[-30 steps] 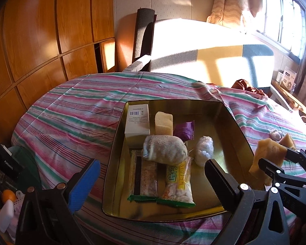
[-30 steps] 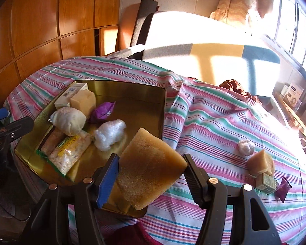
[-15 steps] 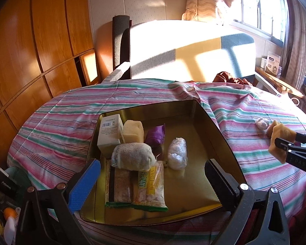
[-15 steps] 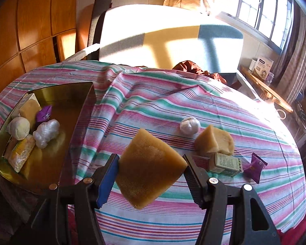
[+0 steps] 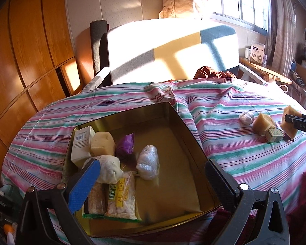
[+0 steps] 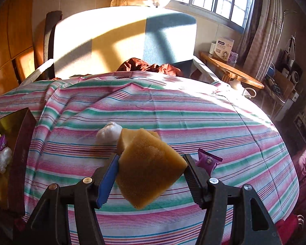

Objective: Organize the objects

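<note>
My right gripper point(image 6: 151, 175) is shut on a tan sponge point(image 6: 149, 169), held above the striped tablecloth point(image 6: 173, 110). Just beyond it lie a second sponge point(image 6: 128, 136), a white wad point(image 6: 109, 132) and a purple packet point(image 6: 208, 161). In the left wrist view the same sponge point(image 5: 288, 121) shows at the far right in the right gripper point(image 5: 295, 120), above a small green box point(image 5: 274, 135). My left gripper point(image 5: 151, 181) stands open over the gold tin point(image 5: 173, 143), with nothing between its fingers. The tin holds a white box point(image 5: 80, 147), a sponge point(image 5: 102, 146), a purple packet point(image 5: 125, 148), wrapped bundles and snack packs.
A sunlit sofa point(image 5: 169, 51) stands behind the table. Wooden wall panels point(image 5: 20, 51) rise at the left. A wooden side shelf point(image 6: 230, 71) with a box is at the right, under the window. A reddish cloth point(image 6: 151, 67) lies at the table's far edge.
My right gripper has carried the sponge from over the tin to the right, above the loose items on the cloth. The left gripper's view has swung rightward too, its jaws staying open.
</note>
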Demonstrator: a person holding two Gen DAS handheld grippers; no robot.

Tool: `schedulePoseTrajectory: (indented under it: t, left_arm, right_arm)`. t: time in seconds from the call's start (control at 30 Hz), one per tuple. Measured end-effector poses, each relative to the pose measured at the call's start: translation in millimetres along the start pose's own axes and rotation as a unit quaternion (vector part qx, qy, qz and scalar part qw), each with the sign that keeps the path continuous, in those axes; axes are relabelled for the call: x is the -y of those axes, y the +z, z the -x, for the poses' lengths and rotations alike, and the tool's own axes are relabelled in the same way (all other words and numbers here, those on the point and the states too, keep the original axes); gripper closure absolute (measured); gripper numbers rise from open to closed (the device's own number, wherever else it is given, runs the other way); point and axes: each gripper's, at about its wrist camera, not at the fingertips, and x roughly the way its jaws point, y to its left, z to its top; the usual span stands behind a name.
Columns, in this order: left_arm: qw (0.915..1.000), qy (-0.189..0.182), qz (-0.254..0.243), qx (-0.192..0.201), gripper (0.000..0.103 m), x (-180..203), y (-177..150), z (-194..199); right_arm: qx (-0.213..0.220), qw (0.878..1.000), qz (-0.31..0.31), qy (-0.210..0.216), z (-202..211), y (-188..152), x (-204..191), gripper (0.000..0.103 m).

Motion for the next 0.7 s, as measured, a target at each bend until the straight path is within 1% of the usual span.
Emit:
schedulePoseTrajectory:
  t: [0.07, 0.1, 0.2, 0.3, 0.43, 0.53, 0.63, 0.7]
  left_arm:
    - [1.0000, -0.004, -0.007, -0.001, 0.000, 8.0, 2.4, -3.1]
    - [0.9999, -0.007, -0.009, -0.003, 0.000, 12.4, 4.1, -4.9]
    - [0.9996, -0.016, -0.021, -0.007, 0.000, 25.8, 9.0, -11.3]
    - [0.9990, -0.031, -0.029, -0.015, 0.000, 39.9, 13.9, -19.7]
    - [0.9976, -0.054, -0.033, -0.030, 0.000, 59.7, 22.7, -33.5]
    - [0.9956, -0.074, -0.042, -0.039, 0.002, 77.1, 29.8, -44.5]
    - [0.9932, -0.094, -0.050, -0.045, 0.006, 96.4, 38.0, -56.5]
    - [0.9915, -0.108, -0.053, -0.048, 0.006, 109.1, 43.5, -64.4]
  right_arm:
    - [-0.007, 0.999, -0.034, -0.003, -6.1, -0.4, 18.6, 0.039]
    - [-0.012, 0.998, -0.058, 0.004, -8.6, -1.2, 28.0, 0.039]
    - [-0.022, 0.992, -0.121, 0.015, -14.3, -5.1, 51.3, 0.039]
    - [-0.032, 0.985, -0.164, 0.031, -17.9, -9.6, 65.4, 0.039]
    - [-0.042, 0.979, -0.194, 0.033, -21.9, -13.9, 74.9, 0.039]
    - [-0.044, 0.977, -0.206, 0.032, -22.2, -15.9, 78.7, 0.039]
    - [-0.044, 0.974, -0.219, 0.030, -21.4, -18.0, 83.6, 0.038]
    - [-0.046, 0.971, -0.231, 0.034, -21.6, -19.5, 87.1, 0.038]
